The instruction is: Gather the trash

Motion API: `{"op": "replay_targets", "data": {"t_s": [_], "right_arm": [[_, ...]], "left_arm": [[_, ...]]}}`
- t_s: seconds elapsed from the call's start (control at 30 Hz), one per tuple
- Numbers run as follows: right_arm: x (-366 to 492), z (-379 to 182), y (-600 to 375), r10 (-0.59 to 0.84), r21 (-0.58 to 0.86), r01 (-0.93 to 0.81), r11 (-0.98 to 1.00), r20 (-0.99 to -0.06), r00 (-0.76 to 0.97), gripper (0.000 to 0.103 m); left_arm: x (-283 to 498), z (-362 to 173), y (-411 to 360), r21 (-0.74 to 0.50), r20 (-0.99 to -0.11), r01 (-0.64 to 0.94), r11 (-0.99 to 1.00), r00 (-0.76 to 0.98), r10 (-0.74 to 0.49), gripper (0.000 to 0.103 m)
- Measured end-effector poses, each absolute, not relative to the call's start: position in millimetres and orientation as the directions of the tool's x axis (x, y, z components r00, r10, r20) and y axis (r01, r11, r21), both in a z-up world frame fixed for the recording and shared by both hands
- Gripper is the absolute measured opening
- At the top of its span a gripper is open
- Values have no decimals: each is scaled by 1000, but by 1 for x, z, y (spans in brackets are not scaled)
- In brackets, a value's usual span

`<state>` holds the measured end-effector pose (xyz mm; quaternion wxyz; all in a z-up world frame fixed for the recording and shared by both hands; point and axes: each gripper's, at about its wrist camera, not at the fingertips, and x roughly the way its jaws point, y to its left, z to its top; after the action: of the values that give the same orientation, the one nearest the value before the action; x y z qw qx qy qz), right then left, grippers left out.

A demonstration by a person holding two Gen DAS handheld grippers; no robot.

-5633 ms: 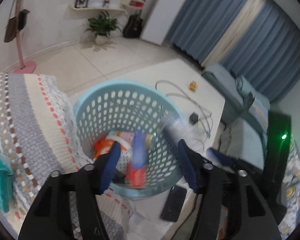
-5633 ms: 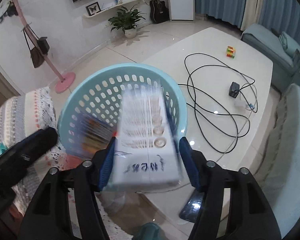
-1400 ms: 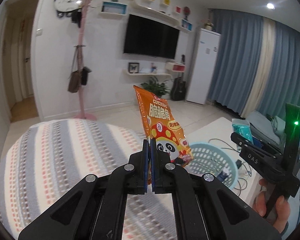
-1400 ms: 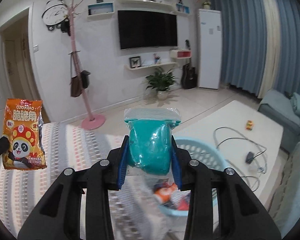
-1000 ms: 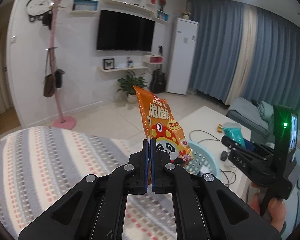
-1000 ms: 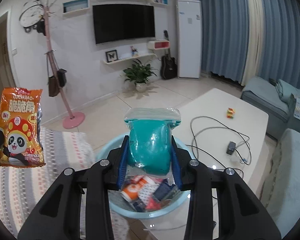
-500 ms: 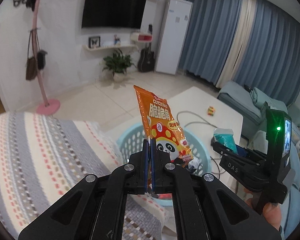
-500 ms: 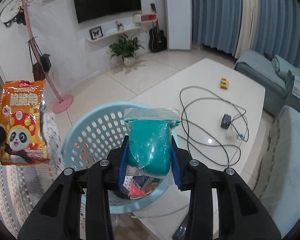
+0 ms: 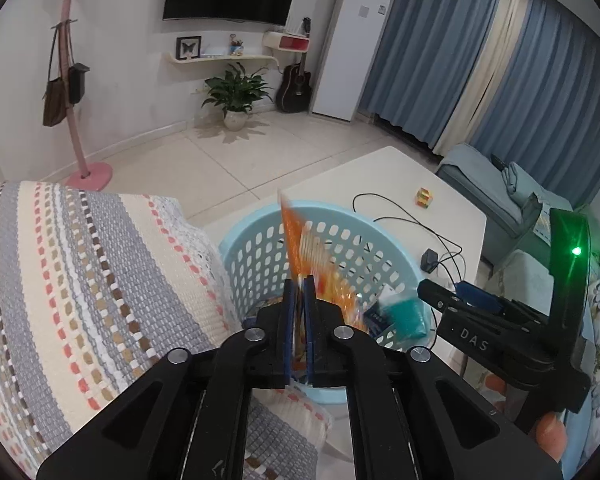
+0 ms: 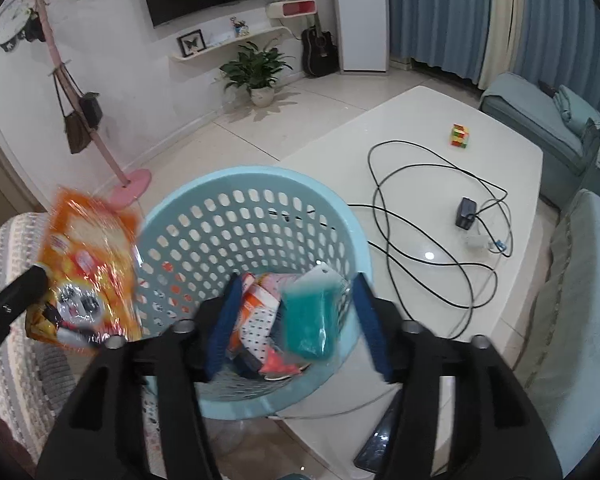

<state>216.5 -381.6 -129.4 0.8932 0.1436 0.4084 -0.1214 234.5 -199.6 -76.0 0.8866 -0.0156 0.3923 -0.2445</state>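
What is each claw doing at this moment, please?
Left claw: shut on the orange snack bag, jaws just easing.
Right claw: open, just released; teal packet loose over the blue basket.

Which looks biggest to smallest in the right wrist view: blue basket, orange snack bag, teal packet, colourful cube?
1. blue basket
2. orange snack bag, though its nearness to the camera inflates it
3. teal packet, blurred
4. colourful cube, far off on the table

Two wrist cams, both tilted down, close over the same basket

We share the blue basket, white worktop and TV wall; each view catches the other's tool.
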Motion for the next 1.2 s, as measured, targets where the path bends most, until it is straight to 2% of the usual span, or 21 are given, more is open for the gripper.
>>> {"op": "replay_targets", "data": {"t_s": [0.07,0.2,0.27,0.47,0.67,1.07,1.2], "right_arm": [[213,-125,-382,-106,157,337,928,-757,644,60],[205,-116,-379,-97,169,328,929,-745,660,60],[201,-110,-375,-94,168,316,934,-737,669,60],[183,-81,-353,-87,150,260,954,-691,717,60],[158,-41,-317,-105,88,200,976,-616,781,60],[100,-5,-246,-104,6,124,992,-504,857,65],[82,3,-235,-96,9,114,993,-465,880,71]], "left_arm": [[231,-74,-198,-221,-685,420,880,576,-446,16],[220,-65,-189,-218,-668,417,883,596,-446,28],[212,-58,-184,-210,-654,416,885,613,-443,41],[183,-36,-161,-194,-608,398,896,668,-429,59],[151,-13,-129,-190,-552,367,910,727,-408,67],[90,10,-69,-166,-486,286,944,809,-331,72],[71,17,-55,-157,-466,237,959,838,-284,77]]}}
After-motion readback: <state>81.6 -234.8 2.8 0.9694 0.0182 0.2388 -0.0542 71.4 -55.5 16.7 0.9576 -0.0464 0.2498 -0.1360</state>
